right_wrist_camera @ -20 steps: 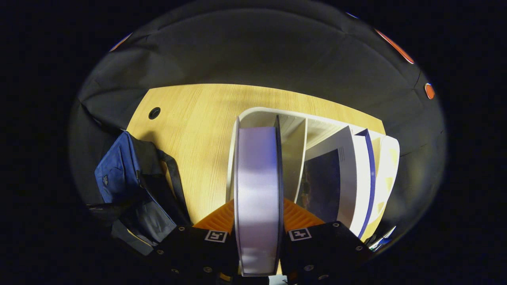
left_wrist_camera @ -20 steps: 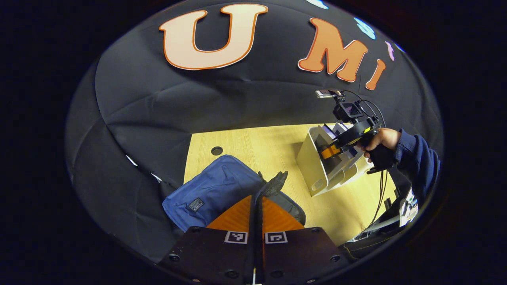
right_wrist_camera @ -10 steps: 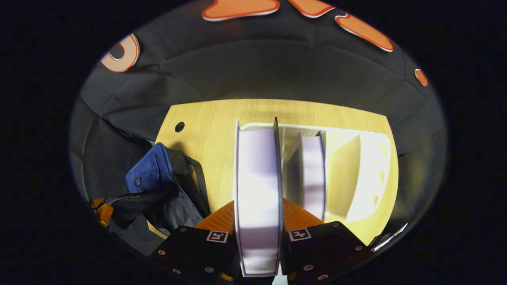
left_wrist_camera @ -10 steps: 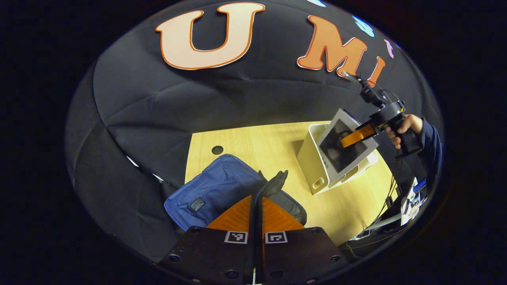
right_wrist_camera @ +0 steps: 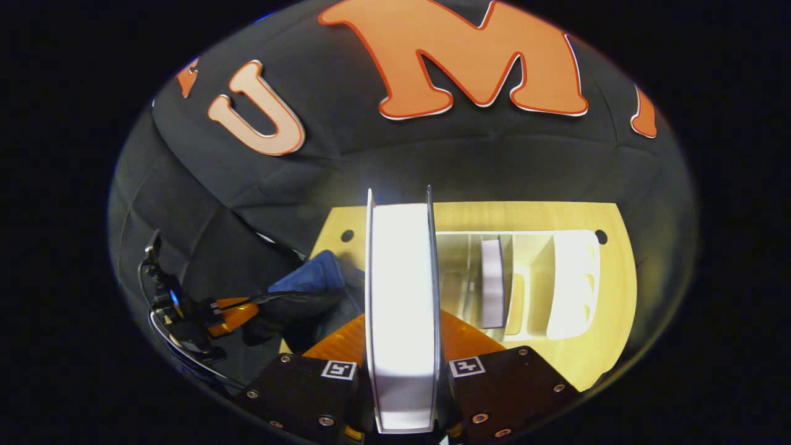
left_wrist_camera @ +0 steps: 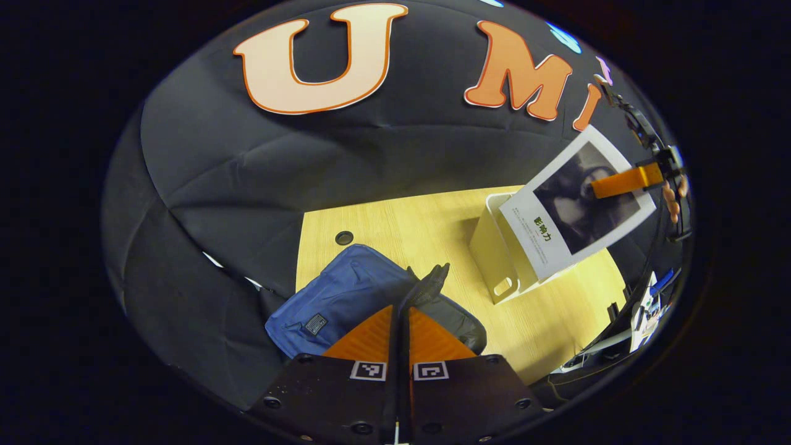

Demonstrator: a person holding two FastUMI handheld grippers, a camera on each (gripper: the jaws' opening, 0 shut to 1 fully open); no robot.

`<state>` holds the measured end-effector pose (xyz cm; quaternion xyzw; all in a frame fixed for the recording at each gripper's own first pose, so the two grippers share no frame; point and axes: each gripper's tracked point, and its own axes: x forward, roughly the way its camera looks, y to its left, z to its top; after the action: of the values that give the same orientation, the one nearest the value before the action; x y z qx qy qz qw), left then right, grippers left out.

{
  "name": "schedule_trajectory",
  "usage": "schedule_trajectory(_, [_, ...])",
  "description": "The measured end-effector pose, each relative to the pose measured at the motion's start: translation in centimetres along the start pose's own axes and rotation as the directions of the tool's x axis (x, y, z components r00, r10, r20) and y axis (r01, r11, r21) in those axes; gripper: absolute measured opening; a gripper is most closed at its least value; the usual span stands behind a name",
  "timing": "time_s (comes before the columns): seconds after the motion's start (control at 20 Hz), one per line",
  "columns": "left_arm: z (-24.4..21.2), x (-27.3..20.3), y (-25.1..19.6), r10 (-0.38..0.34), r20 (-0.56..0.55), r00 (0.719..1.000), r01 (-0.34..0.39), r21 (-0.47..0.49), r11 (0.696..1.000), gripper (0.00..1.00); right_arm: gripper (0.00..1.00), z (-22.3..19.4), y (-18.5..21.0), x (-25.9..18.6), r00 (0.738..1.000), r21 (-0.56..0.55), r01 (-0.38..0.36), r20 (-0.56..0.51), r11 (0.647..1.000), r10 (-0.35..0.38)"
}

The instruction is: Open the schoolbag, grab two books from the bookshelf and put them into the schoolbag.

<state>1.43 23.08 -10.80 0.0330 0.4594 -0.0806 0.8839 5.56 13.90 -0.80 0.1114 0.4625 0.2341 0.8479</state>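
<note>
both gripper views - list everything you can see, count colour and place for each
table: 1, light wood, under everything, with a round cable hole near the back wall
schoolbag: 1, blue with black flap, on the table's left part, flap pinched up
bookshelf: 1, white with dividers, on the table right of the bag
held book: 1, white with a dark cover picture, lifted clear above the bookshelf
book in shelf: 1, white, upright in a middle slot
cables: several, dark, past the table's right edge
left gripper: 1, orange fingers, black body, shut on the bag flap
right gripper: 1, orange and black, shut on the held book
hand: 1, on the right gripper's handle
</note>
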Motion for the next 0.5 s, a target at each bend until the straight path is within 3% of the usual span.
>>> schedule_trajectory(0.2, [0.9, 0.0, -0.1, 0.0, 0.002, 1.0, 0.0, 0.005, 1.0, 0.02, 0.4, -4.9, 3.8, 1.1, 0.995, -0.004, -0.091, -0.039, 0.996, 0.09])
schedule_trajectory(0.5, [1.6, 0.2, -1.2, -0.016, -0.009, 1.0, 0.016, -0.016, 1.0, 0.02, 0.39, -9.6, 8.0, 6.2, 0.981, 0.174, -0.186, -0.023, 0.967, 0.193])
